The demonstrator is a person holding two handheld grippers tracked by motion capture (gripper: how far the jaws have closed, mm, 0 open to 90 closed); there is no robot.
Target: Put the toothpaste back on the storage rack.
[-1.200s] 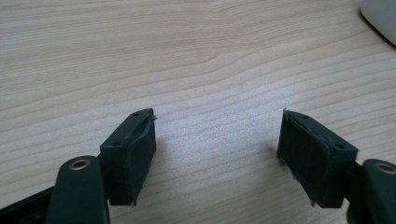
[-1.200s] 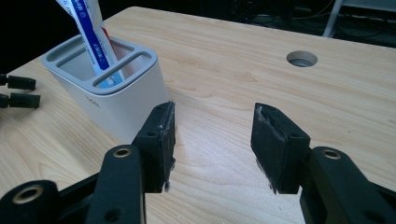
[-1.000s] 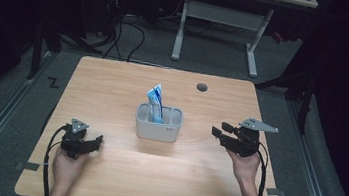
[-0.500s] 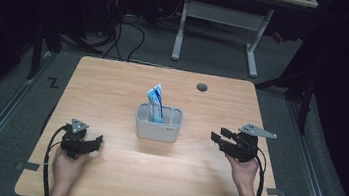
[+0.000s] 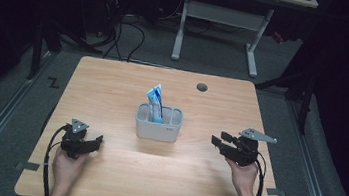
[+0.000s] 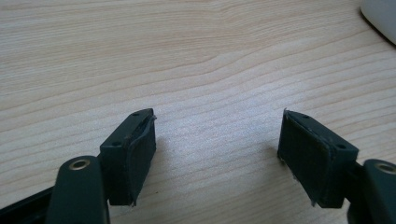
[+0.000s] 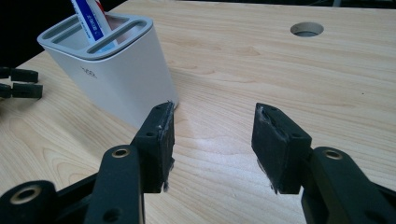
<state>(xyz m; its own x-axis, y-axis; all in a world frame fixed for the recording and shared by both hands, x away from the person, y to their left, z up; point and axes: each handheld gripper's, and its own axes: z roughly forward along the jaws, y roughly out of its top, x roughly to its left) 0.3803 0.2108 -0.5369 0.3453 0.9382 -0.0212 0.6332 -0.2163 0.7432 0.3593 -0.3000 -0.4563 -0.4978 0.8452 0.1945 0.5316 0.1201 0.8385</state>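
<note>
White holder [image 5: 158,124], grey rim, blue-white tube [image 5: 155,101] upright inside.

Your two handheld black two-jaw grippers, left gripper [image 5: 87,143] and right gripper [image 5: 221,141], each carry a grey three-cornered plate on top and trail a black cable past your bare forearms. Their blocky jaws bear dark, frayed-edged rubber pads [image 7: 280,148], small screw holes and brass-ringed pivot eyelets [image 6: 79,164].

The high view looks down on the whole table [image 5: 113,85]; both gripper views skim its wood closely.
</note>
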